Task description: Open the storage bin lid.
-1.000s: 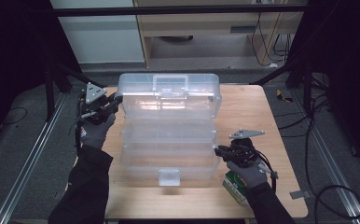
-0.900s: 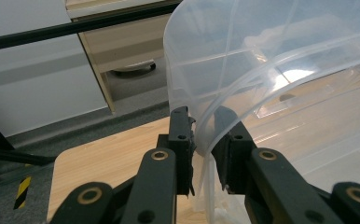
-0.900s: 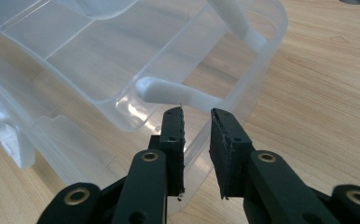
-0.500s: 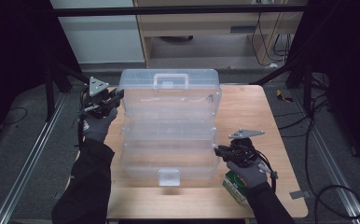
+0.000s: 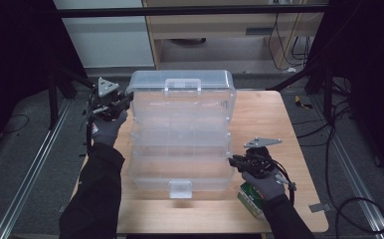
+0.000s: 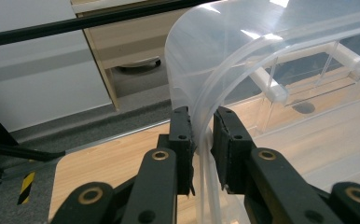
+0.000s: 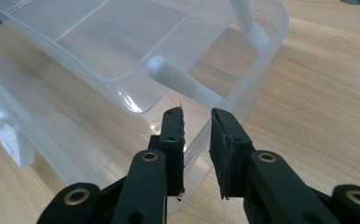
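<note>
Two grippers flank the clear plastic tiered organiser box: left gripper clamps its upper-left lid rim; right gripper grips its lower-right tray edge.

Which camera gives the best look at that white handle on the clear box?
The high view: the handle shows whole, on the top edge of the box. The left gripper view catches the lid's curved rim between the fingers; the right gripper view shows a lower corner and a white hinge arm.

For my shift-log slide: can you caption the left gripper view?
Left gripper shut on the curved rim of the clear plastic organiser box's lid, above the wooden table.
</note>
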Available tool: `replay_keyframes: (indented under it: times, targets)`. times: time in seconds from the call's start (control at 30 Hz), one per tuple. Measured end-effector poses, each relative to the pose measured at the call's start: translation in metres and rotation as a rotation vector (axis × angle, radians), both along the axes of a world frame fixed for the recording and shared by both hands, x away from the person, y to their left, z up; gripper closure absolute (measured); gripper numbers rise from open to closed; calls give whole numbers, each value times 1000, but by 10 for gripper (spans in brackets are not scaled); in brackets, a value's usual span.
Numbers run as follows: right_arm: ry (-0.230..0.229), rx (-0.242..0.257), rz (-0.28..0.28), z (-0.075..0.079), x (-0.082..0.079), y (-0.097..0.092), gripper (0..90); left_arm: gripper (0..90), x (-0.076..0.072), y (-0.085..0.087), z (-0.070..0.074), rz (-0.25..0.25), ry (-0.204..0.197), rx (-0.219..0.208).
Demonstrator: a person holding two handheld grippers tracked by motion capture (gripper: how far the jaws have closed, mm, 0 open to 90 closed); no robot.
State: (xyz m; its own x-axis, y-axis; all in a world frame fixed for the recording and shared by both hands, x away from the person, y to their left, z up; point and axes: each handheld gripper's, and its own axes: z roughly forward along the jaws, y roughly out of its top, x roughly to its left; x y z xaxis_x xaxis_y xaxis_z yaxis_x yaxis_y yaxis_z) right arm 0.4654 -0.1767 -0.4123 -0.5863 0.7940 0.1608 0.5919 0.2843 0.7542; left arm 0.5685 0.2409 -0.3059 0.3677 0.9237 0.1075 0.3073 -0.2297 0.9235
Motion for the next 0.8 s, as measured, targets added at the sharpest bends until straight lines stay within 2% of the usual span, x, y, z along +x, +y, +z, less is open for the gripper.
replay_keyframes:
  times: [0.8]
  targets:
    - [-1, -5, 3, 0, 0, 0, 752, 780, 26, -2, -2, 8, 18, -21]
